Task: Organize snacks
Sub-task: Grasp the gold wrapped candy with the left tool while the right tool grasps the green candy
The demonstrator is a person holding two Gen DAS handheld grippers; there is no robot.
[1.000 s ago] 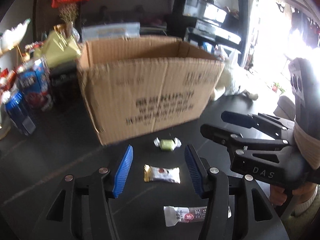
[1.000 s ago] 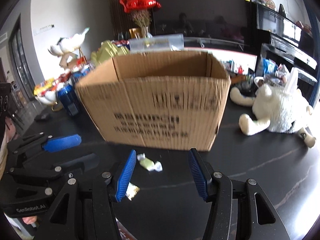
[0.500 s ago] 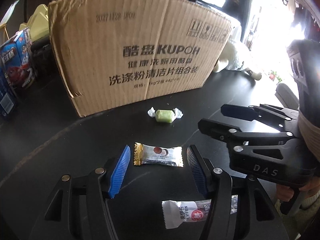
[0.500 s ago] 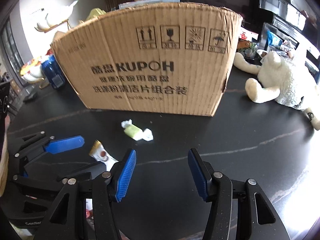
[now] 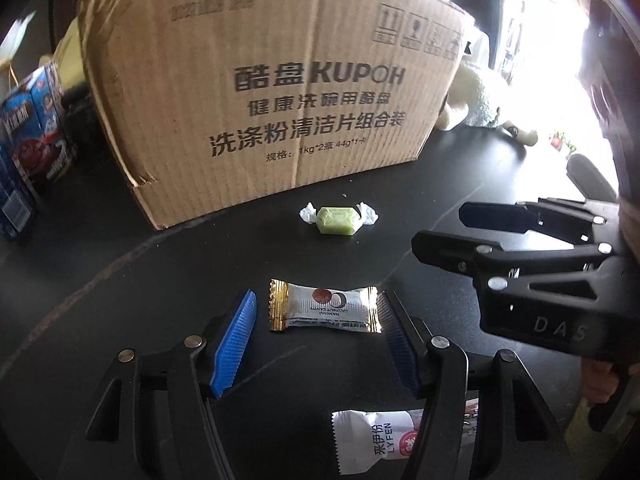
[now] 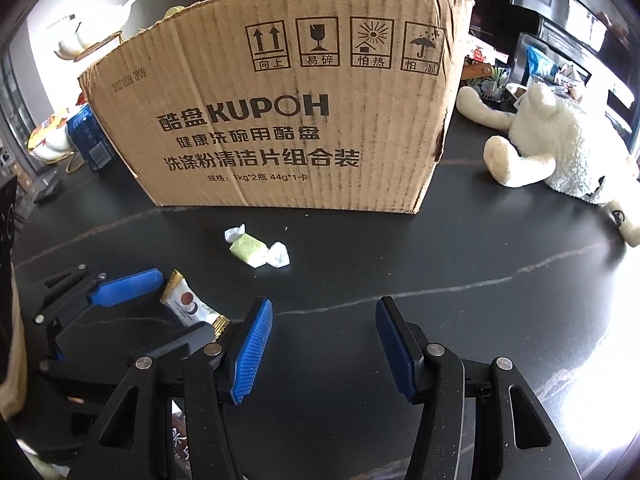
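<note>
A gold-and-white coconut candy [image 5: 323,311] lies on the black table between the open fingers of my left gripper [image 5: 316,316], low over the table; it also shows in the right wrist view [image 6: 192,306]. A green candy in a white twist wrapper [image 5: 338,220] [image 6: 256,249] lies farther on, in front of the cardboard box [image 5: 272,92] [image 6: 288,120]. A white LYFEN snack packet [image 5: 372,438] lies under the left gripper. My right gripper [image 6: 324,340] is open and empty above bare table, to the right of the left one [image 6: 120,284].
A white plush toy [image 6: 560,144] lies to the right of the box. Blue snack cartons [image 5: 36,120] and a blue can [image 6: 90,140] stand to its left. Shelves and clutter fill the background.
Both grippers have come down and forward toward the table and the box. The coconut candy now lies between the left gripper's fingers, which have narrowed slightly around it.
</note>
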